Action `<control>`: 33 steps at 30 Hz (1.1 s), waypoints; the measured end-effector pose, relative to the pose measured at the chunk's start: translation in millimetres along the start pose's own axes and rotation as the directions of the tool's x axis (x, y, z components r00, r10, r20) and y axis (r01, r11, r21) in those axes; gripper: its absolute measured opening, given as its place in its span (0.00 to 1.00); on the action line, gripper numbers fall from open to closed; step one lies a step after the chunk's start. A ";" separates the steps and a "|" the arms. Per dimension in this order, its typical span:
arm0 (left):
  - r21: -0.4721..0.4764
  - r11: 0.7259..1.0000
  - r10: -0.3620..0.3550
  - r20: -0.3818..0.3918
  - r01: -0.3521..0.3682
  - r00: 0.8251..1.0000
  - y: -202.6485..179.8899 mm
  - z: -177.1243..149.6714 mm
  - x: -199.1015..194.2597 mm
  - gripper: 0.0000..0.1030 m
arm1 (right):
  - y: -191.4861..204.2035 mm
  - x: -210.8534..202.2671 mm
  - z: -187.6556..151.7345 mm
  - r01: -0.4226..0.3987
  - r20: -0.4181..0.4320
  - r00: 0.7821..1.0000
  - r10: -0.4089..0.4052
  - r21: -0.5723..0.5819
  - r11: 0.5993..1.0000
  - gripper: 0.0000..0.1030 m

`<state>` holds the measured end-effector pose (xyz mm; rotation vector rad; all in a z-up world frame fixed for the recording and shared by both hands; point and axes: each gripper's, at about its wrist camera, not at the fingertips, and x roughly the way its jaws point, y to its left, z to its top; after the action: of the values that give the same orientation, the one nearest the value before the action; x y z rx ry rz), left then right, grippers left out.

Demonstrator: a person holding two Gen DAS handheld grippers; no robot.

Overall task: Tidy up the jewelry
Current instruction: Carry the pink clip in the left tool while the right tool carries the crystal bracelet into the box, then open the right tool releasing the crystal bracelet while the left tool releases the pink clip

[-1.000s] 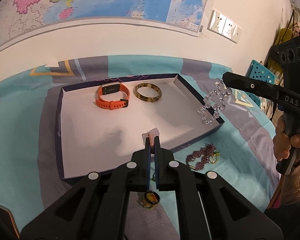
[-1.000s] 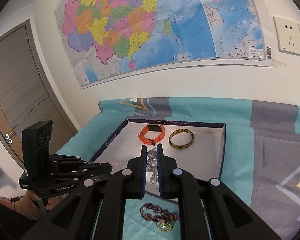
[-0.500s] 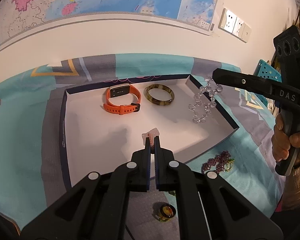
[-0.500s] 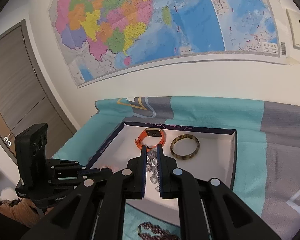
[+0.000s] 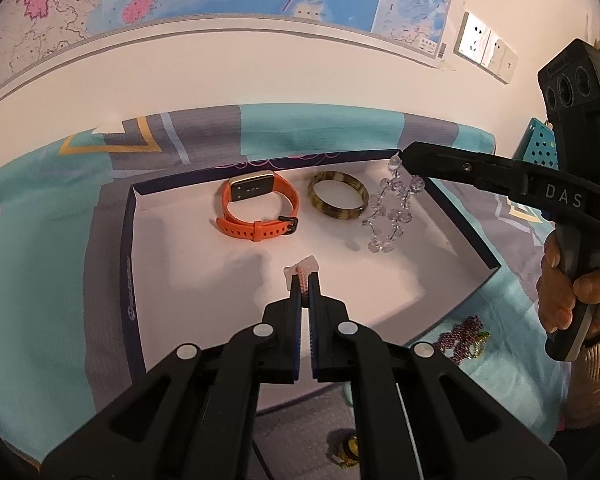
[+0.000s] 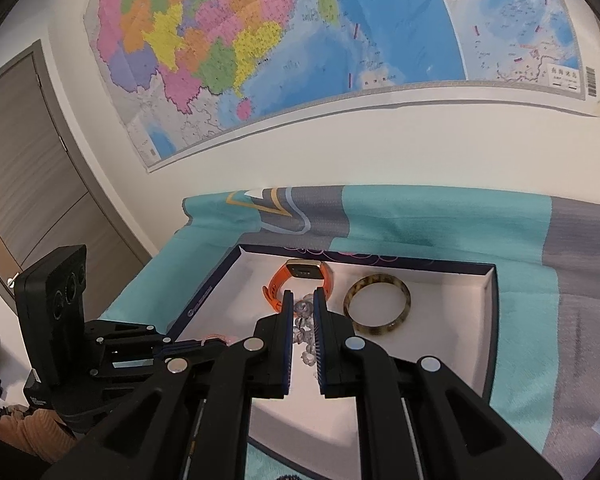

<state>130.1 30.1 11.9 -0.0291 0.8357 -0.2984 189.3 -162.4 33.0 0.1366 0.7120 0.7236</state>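
A shallow white tray with a dark blue rim holds an orange smartwatch and a tortoiseshell bangle at its far side. My left gripper is shut on a small pink bead bracelet above the tray's middle. My right gripper is shut on a clear crystal bead bracelet, which hangs over the tray's right part beside the bangle. The watch and tray also show in the right wrist view.
A purple bead bracelet lies on the teal and grey cloth right of the tray. A yellow ring lies on the cloth in front of the tray. A wall with a map stands behind the table.
My right gripper carried the crystal bracelet left, from outside the tray's right rim to over the tray beside the bangle. My left gripper moved forward over the tray with the pink bracelet.
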 end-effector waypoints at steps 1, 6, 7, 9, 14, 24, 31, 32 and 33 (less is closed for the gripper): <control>0.001 1.000 0.004 -0.001 -0.004 1.000 0.6 1.1 1.3 0.04 | 0.0 2.2 0.8 -0.002 -0.001 1.000 0.002 0.001 1.000 0.08; -0.006 1.000 0.016 -0.011 -0.016 1.000 5.1 5.9 8.1 0.04 | -0.5 11.4 4.2 -0.010 -0.005 1.000 0.010 0.006 1.000 0.08; -0.008 1.000 0.017 -0.015 -0.017 1.000 6.1 6.6 9.8 0.04 | -0.4 12.9 5.0 -0.011 -0.006 1.000 0.011 0.007 1.000 0.08; -0.010 1.000 0.020 -0.020 -0.020 1.000 7.0 7.4 11.8 0.04 | -2.0 16.8 5.9 -0.017 -0.008 1.000 0.018 0.014 1.000 0.08; -0.014 1.000 0.026 -0.027 -0.026 0.999 10.1 8.6 16.3 0.04 | -8.9 28.1 3.5 -0.014 -0.032 0.999 0.014 0.025 1.000 0.08; -0.010 0.999 0.037 -0.056 -0.038 0.998 13.7 9.3 29.1 0.04 | -23.2 33.6 -4.7 0.044 -0.074 0.996 -0.043 0.021 0.999 0.08; -0.002 0.999 0.039 -0.070 -0.039 0.997 12.3 12.8 36.1 0.04 | -25.7 35.3 -9.5 0.083 -0.098 0.992 -0.085 -0.018 0.996 0.08; -0.002 0.999 0.037 -0.073 -0.038 0.997 12.5 13.0 37.3 0.04 | -27.4 36.2 -10.7 0.089 -0.103 0.991 -0.090 -0.016 0.996 0.08; -0.003 0.999 0.034 -0.076 -0.035 0.997 13.3 13.4 38.5 0.04 | -29.3 36.3 -12.0 0.094 -0.106 0.990 -0.095 -0.014 0.995 0.08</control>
<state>167.6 31.1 -8.9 -0.0069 0.9115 -0.2666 217.2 -162.3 -6.2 0.0558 0.8121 0.6466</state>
